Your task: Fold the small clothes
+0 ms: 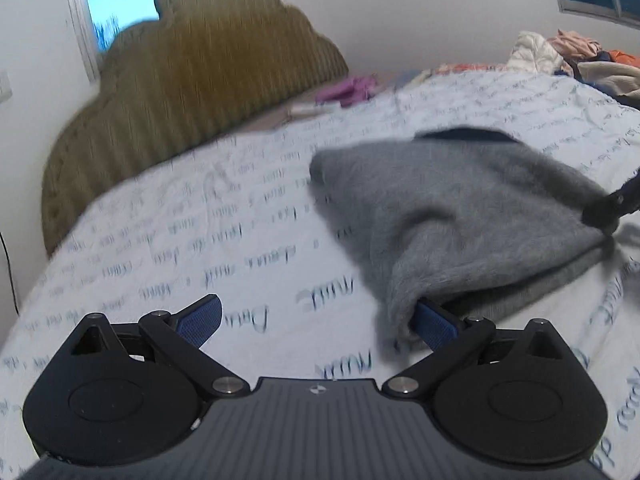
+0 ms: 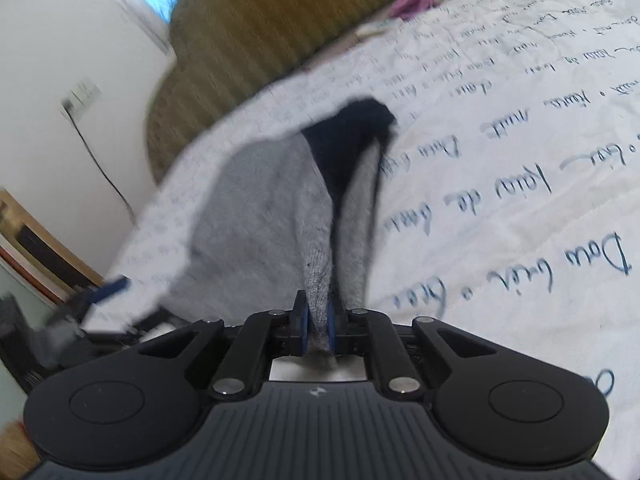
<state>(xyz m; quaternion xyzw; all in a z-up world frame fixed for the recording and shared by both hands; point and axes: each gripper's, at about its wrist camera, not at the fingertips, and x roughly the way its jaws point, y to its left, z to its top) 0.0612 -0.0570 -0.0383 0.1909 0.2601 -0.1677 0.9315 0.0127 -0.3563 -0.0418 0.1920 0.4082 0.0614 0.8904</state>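
A small grey fuzzy garment [image 1: 460,208] with a dark navy band [image 1: 468,134] lies bunched on the white bedspread [image 1: 200,240] printed with handwriting. My left gripper [image 1: 316,312] is open wide just in front of it. Its right finger [image 1: 434,326] touches the garment's near corner, and its left finger [image 1: 200,316] is over bare sheet. In the right wrist view my right gripper [image 2: 318,320] is shut on a pinched fold of the grey garment [image 2: 264,208], which stretches away towards its navy part [image 2: 352,132]. The right gripper [image 1: 608,210] also shows at the garment's right edge.
An olive ribbed cloud-shaped cushion [image 1: 192,92] stands at the head of the bed. A purple cloth [image 1: 348,90] lies beyond the sheet, and a pile of clothes [image 1: 568,56] sits at the far right. A wall socket with a dark cable [image 2: 80,100] is to the left.
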